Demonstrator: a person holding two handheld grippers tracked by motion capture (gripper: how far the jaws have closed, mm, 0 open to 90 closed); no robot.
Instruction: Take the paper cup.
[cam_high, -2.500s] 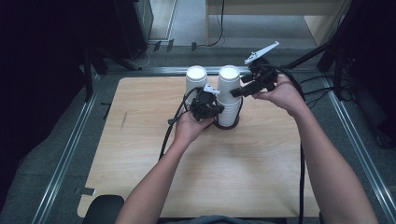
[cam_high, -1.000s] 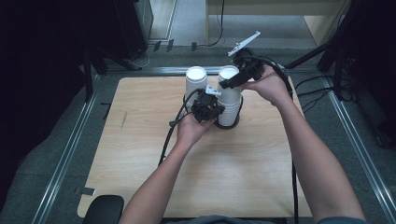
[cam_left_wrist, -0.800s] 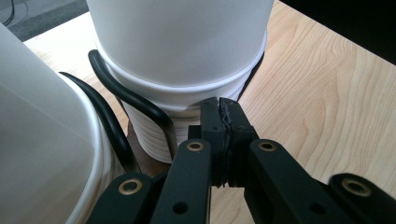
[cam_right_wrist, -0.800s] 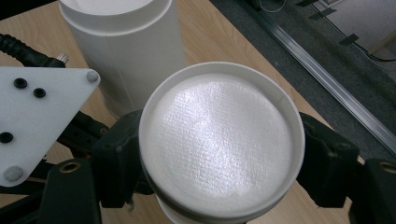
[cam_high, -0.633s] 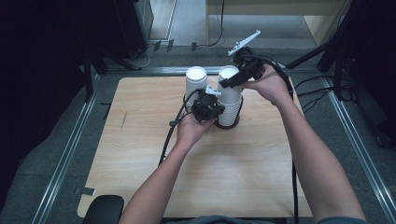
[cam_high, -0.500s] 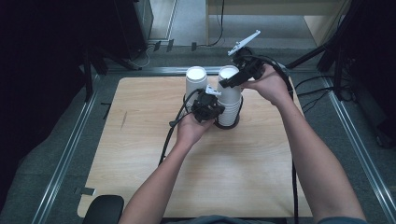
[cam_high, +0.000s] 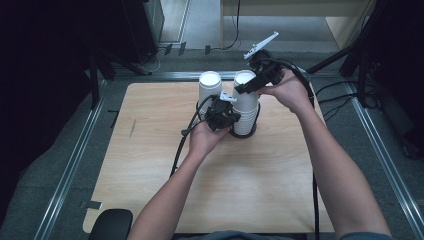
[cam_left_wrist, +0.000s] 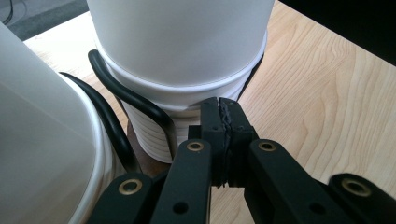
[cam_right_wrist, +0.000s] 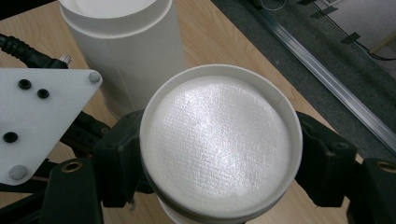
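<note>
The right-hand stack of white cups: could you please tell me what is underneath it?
The right-hand stack of white cups stands in a dark ringed holder on the wooden table. The holder's floor beneath the lowest cup is covered.

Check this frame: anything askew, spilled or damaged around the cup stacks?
Nothing stands out. Both upside-down white cup stacks stand upright in the black wire holder; the right gripper clamps the top cup, the left gripper is shut beside the stack.
</note>
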